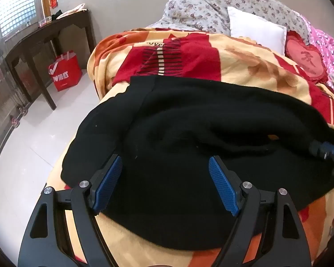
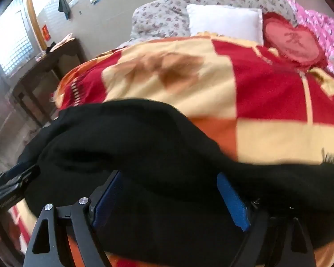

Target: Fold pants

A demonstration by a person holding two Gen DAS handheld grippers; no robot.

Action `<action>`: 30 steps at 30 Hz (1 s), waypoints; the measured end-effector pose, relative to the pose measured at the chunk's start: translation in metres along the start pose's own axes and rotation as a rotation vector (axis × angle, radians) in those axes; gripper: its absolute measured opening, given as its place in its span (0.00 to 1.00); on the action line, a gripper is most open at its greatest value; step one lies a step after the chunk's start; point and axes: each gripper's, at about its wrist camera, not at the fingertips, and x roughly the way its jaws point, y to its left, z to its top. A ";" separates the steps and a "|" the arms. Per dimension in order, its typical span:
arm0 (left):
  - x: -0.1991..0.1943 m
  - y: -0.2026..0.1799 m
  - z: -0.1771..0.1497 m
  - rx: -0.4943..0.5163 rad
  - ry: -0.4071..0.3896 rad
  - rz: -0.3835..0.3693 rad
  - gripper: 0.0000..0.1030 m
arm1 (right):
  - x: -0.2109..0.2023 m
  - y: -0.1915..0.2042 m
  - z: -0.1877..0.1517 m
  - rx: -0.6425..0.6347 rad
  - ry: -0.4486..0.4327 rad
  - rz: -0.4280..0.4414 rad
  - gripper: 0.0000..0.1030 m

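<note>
The left gripper (image 1: pixel 164 169) has its blue-padded fingers (image 1: pixel 108 183) spread wide and released, poised over the near part of the black pants (image 1: pixel 189 120) with cloth below the gap but nothing pinched. The right gripper (image 2: pixel 169 191) is likewise spread and grasping nothing, its fingers (image 2: pixel 232 200) hanging over the same garment; that view is blurred, so whether the pads brush the fabric cannot be told. The pants lie in a rumpled heap across the near end of the bed, on a red, orange and cream blanket (image 1: pixel 245 62), with a raised ridge and a loose bunched fold running through the middle, and one edge close to the bed's left side above the white floor (image 1: pixel 33 138). Beyond lie a white pillow (image 1: pixel 256 29), a red heart cushion (image 1: pixel 305 60) and a floral quilt (image 1: pixel 200 9); a dark side table (image 1: pixel 40 37) and a red bag (image 1: pixel 65 71) stand beside the bed. The main risk, as I judge it, is closing on the wrong layer: the dark knit hides its edges, so either gripper could pinch the blanket along with the pants, or only the top layer of the bunch, giving a crooked fold. A pull toward the left edge could also drag the garment off the bed.
</note>
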 end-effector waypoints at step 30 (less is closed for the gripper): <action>-0.027 0.071 -0.045 -0.231 0.099 -0.133 0.78 | -0.081 -0.076 -0.094 0.164 0.075 0.049 0.76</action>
